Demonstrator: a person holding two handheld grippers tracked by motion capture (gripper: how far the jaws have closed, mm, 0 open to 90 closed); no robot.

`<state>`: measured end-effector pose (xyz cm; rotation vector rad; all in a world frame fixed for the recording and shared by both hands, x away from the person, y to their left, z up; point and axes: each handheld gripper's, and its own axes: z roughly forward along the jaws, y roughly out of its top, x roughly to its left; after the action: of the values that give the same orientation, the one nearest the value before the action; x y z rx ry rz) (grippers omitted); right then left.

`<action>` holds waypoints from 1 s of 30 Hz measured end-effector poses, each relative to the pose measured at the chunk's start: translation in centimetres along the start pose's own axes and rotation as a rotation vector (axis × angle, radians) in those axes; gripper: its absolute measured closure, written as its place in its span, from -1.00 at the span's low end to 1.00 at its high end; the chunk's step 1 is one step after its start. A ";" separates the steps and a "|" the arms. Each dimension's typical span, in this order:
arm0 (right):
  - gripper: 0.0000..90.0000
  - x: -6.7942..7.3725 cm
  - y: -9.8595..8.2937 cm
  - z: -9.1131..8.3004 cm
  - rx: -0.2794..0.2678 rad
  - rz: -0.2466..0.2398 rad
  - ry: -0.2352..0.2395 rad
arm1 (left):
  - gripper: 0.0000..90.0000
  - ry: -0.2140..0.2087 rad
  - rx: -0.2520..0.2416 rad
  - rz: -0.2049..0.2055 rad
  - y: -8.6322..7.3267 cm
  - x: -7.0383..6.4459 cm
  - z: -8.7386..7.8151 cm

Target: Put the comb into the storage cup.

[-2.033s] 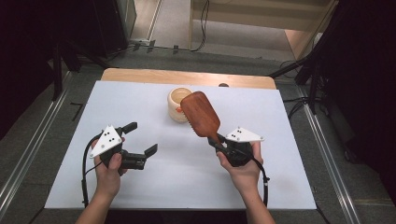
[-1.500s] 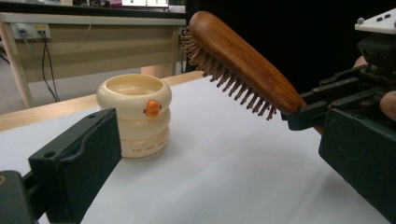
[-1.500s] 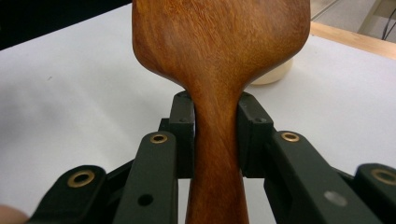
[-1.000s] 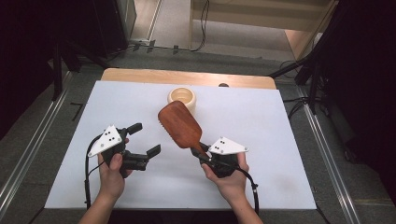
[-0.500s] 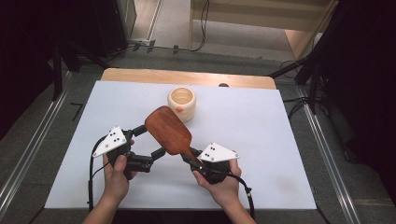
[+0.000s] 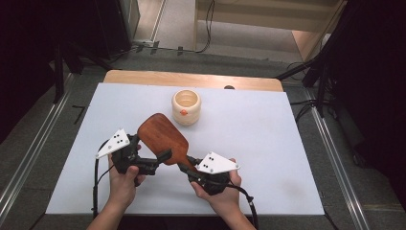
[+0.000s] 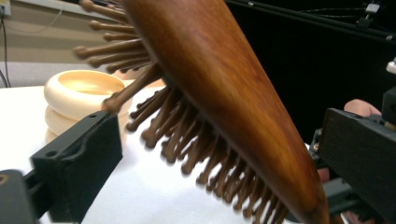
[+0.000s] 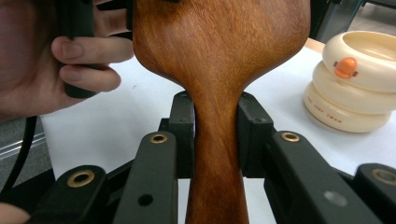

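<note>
A brown wooden paddle hairbrush [image 6: 162,135] hangs tilted above the white table, its wooden bristles [image 7: 187,140] facing down. My right gripper [image 6: 187,165] is shut on the brush's narrow handle [image 8: 217,140], one pad on each side. My left gripper [image 6: 155,147] stands open at the left, its two black jaws far apart on either side of the brush head [image 7: 224,88]. A bristle sits just at the top of the left jaw; I cannot tell if they touch.
A cream ringed cup [image 6: 186,106] with a small orange duck [image 8: 345,67] on its side stands at the back middle of the white table [image 6: 268,143]. The person's left hand [image 8: 56,60] is close beside the brush head. Black cables trail from both grippers.
My right gripper has carried the brush from beside the cup toward the left and nearer. Its head now lies between the left gripper's open jaws. The left gripper shifted slightly right.
</note>
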<state>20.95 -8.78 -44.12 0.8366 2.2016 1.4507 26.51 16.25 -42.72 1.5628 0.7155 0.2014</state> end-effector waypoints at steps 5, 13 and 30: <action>0.55 0.5 0.0 0.2 -0.006 -0.006 0.007 | -0.78 -0.006 -0.003 -0.031 0.1 -0.1 0.1; 0.55 1.1 -0.1 0.4 -0.022 -0.014 0.019 | -0.61 -0.033 -0.002 -0.066 0.0 -0.2 0.3; 0.53 0.9 -0.7 1.4 -0.045 -0.024 0.031 | 0.12 -0.178 -0.016 -0.119 -0.1 0.2 -0.1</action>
<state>20.94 -7.45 -45.27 0.7752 2.1850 1.5062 26.59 16.44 -42.87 1.4972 0.6624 -0.0198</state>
